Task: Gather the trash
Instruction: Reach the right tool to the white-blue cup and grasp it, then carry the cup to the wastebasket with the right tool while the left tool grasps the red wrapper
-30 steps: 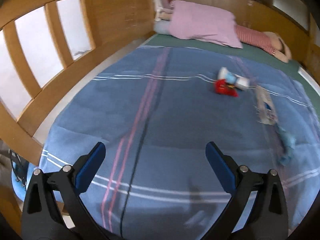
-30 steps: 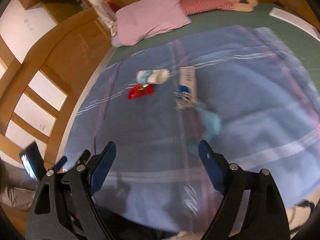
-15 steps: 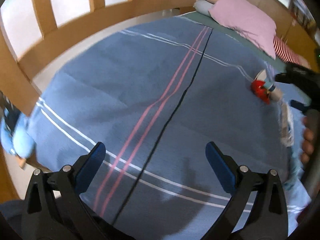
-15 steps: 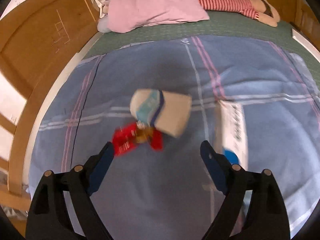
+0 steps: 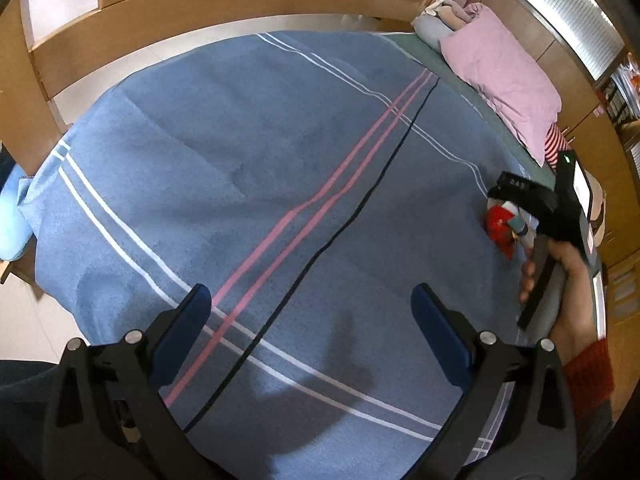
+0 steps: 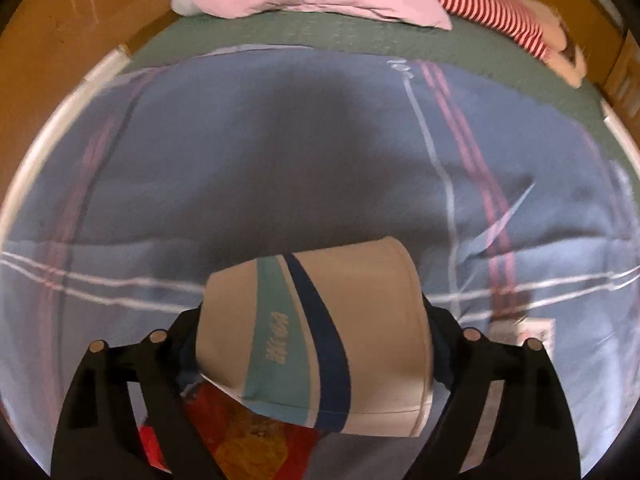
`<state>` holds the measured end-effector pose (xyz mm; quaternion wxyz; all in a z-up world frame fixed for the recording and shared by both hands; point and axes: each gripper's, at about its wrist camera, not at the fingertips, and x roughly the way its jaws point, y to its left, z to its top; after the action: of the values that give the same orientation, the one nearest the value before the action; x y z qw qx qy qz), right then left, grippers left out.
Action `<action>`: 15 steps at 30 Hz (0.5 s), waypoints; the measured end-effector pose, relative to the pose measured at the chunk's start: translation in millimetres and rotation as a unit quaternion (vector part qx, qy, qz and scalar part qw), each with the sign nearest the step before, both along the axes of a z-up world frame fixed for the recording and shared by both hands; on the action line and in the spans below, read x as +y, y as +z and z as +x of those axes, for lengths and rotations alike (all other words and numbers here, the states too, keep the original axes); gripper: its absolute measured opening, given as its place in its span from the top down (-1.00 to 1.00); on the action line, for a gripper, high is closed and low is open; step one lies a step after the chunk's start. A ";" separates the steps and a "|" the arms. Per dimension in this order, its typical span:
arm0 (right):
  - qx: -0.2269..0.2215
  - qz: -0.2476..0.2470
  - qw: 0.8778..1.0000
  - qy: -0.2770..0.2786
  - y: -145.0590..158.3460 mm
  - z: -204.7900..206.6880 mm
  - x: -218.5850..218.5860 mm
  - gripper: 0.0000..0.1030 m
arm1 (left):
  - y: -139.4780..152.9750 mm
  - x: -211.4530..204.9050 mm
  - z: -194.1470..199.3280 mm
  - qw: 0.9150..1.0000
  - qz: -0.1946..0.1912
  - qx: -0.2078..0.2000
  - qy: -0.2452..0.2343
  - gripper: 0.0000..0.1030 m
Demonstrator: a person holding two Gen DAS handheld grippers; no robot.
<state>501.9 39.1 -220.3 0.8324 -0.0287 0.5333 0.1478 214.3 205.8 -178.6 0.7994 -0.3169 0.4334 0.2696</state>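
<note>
Your right gripper [image 6: 316, 344] straddles the paper cup [image 6: 320, 332]; its fingers are hidden, grip unclear. A red wrapper [image 6: 240, 440] lies underneath. Your left gripper [image 5: 312, 320] is released over the blanket [image 5: 240, 160].

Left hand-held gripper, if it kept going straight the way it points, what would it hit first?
The blue striped blanket, it seems. Nothing lies between the open fingers of the left hand-held gripper; the red wrapper is far off to the right.

Cream cup [image 6: 320, 336] banded teal and navy; red wrapper [image 6: 240, 440].
</note>
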 end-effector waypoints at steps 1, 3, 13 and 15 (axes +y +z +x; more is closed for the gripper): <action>-0.001 0.002 1.000 0.011 0.3 -10.0 2.3 -0.64 | 1.4 1.5 -0.8 1.000 0.002 -0.003 0.006 -0.93; 0.000 0.002 0.999 0.034 0.2 -23.6 8.4 -0.64 | 5.5 7.3 -5.0 1.000 0.013 -0.011 0.025 -0.93; 0.050 0.058 0.981 0.180 40.1 -168.9 3.2 -0.63 | 0.4 30.6 -23.4 0.997 0.001 -0.009 0.083 -0.93; 0.024 0.088 0.986 0.141 63.5 -166.9 -20.3 -0.63 | -0.6 27.0 -24.3 0.997 0.001 -0.013 0.075 -0.93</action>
<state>335.0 18.9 -156.8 0.7895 -0.0263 0.5287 0.3104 190.0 232.8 -179.2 0.7827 -0.3514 0.3976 0.3253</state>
